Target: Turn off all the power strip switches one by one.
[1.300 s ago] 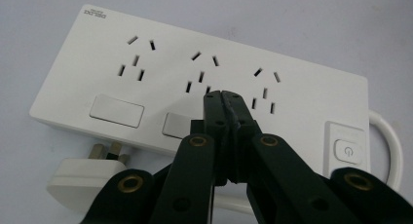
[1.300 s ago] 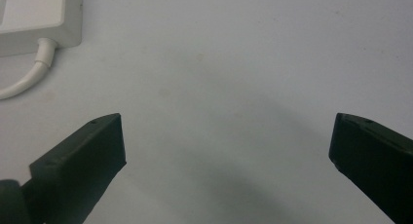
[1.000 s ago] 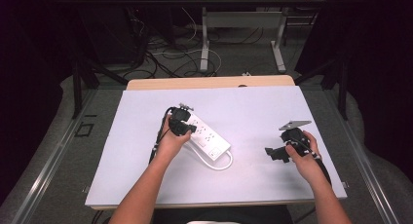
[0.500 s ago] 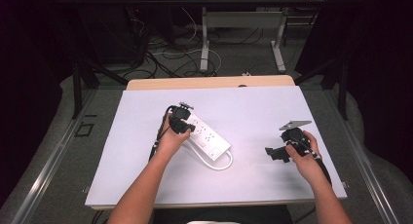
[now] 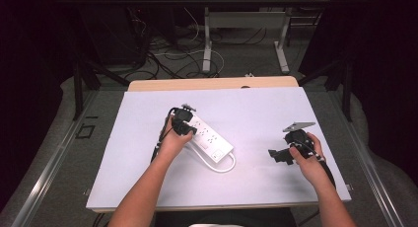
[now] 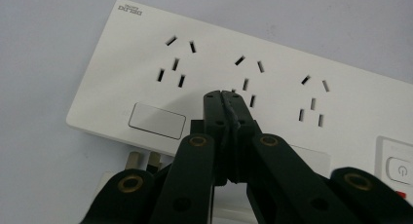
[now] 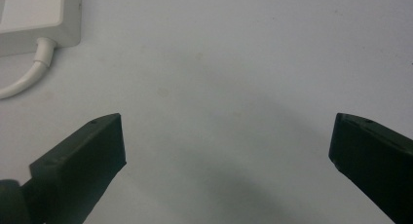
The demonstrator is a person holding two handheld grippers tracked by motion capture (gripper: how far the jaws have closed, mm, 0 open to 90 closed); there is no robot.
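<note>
On the left, the person's left hand (image 5: 173, 140) held the left tongs (image 5: 183, 119) over the far end of a white power strip (image 5: 209, 139). Seen along those left tongs (image 6: 225, 98), the two black jaws were pressed together with nothing caught between them, their tips poised over the middle group of sockets on the power strip (image 6: 272, 68); I could not tell whether they touched the plastic. A blank rectangular panel (image 6: 157, 121) sat near the strip's edge below the first socket group, a power button (image 6: 400, 169) showed at the right edge of that view, and the metal prongs of a plug (image 6: 141, 161) poked out beside the strip, just behind the jaws.

The power strip lay slantwise on the pale desk (image 5: 256, 113), a little left of centre, running from far-left to near-right. Its white cord (image 5: 223, 165) curled in a loop off the near-right end and lay flat on the desk.

Further right, well apart from the strip, the person's right hand (image 5: 306, 155) held the right tongs (image 5: 277, 155) close above the bare desk, pointing left towards the strip. The grey three-cornered plate (image 5: 297, 126) stood on top. Along the right tongs (image 7: 226, 146), the jaws stood wide apart with nothing between them, only desk surface (image 7: 234, 78) beneath, and a corner of the power strip (image 7: 39, 17) with its cord (image 7: 29, 78) lay off at the upper left.
</note>
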